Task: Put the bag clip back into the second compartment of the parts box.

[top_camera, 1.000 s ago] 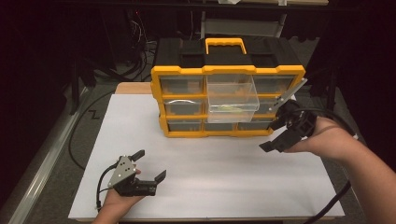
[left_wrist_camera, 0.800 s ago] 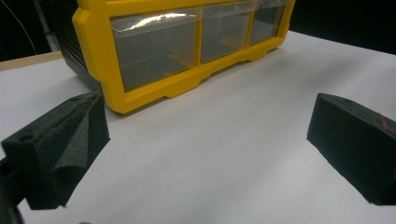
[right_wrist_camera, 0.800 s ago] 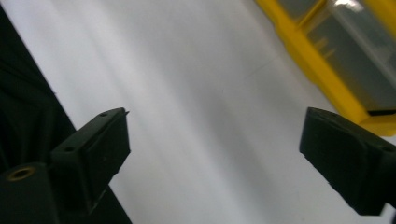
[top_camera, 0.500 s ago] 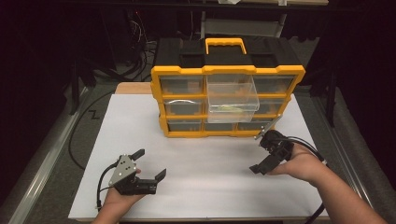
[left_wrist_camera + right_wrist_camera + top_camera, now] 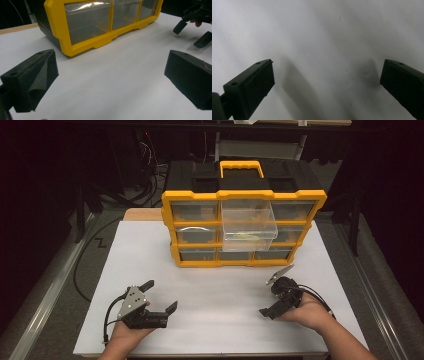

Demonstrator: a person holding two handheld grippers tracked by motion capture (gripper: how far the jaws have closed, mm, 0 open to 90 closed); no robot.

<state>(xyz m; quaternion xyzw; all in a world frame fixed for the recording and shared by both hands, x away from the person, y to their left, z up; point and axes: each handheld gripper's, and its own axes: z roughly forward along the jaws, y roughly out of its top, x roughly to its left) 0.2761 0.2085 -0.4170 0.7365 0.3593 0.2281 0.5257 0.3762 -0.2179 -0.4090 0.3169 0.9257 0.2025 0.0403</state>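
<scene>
Right gripper (image 5: 276,290), jaws spread and empty, is drawing back from the yellow organizer (image 5: 243,215) at upper centre toward lower right — its clear middle drawer (image 5: 248,226) standing pulled out — while the left gripper (image 5: 159,296), likewise spread, is idling at lower left.

The drawer cabinet (image 5: 243,227) stands on the table (image 5: 150,250), toward its far edge and about midway across. One middle drawer (image 5: 248,226) sticks out from the cabinet's front, toward the person. In front of the cabinet and to its left, near the table's near edge, the left gripper (image 5: 161,296) is held just over the table top, its jaws spread apart. In front of the cabinet and to its right, the right gripper (image 5: 276,291) sits closer to the cabinet than the left one, jaws likewise apart, well clear of the cabinet's base.
</scene>
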